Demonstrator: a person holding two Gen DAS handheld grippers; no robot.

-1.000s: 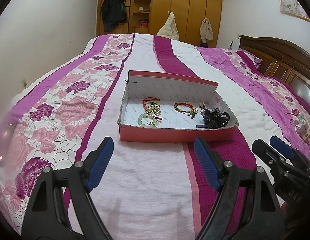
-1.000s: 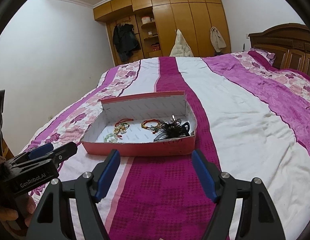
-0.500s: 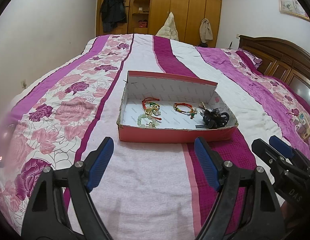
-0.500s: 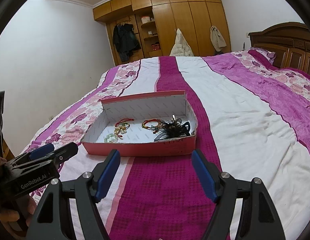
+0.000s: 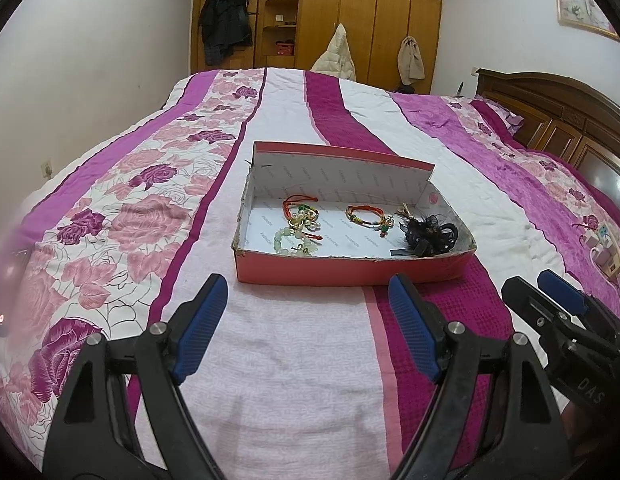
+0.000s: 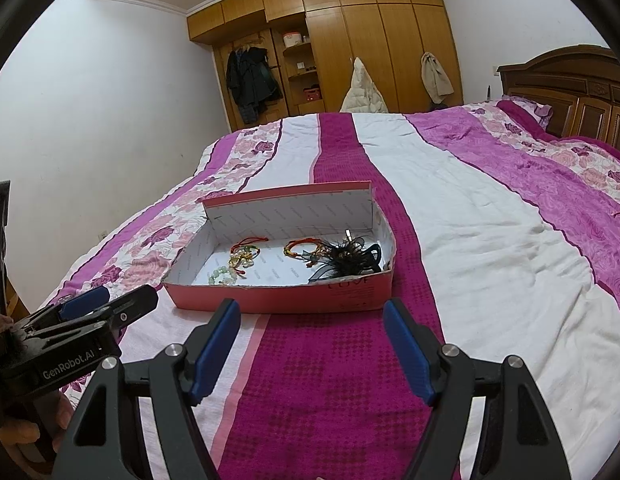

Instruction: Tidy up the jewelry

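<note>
Nearest to me, both tools hang low over the foot of the bed, side by side. The left hand-held gripper has its blue pads spread wide with nothing between them, and the right hand-held gripper is spread the same way and equally bare. Both point straight at the box, probably so either can reach it without crossing the other.

Just beyond them the pink box sits flat on the bedspread, its near wall low and its far flap standing up like a backstop. That low front edge leaves an easy way in from this side; the raised flap closes off the far side.

Inside, the jewelry lies in loose groups along the floor of the box: a pale green bead bracelet near the front left, a red cord bracelet behind it and touching it, another red and gold bracelet in the middle, and a black feathery hair clip against the right wall. Whether this is the sorted layout or one awaiting sorting, I cannot tell.

Past the box the bed runs wide and bare to the wardrobe.
</note>
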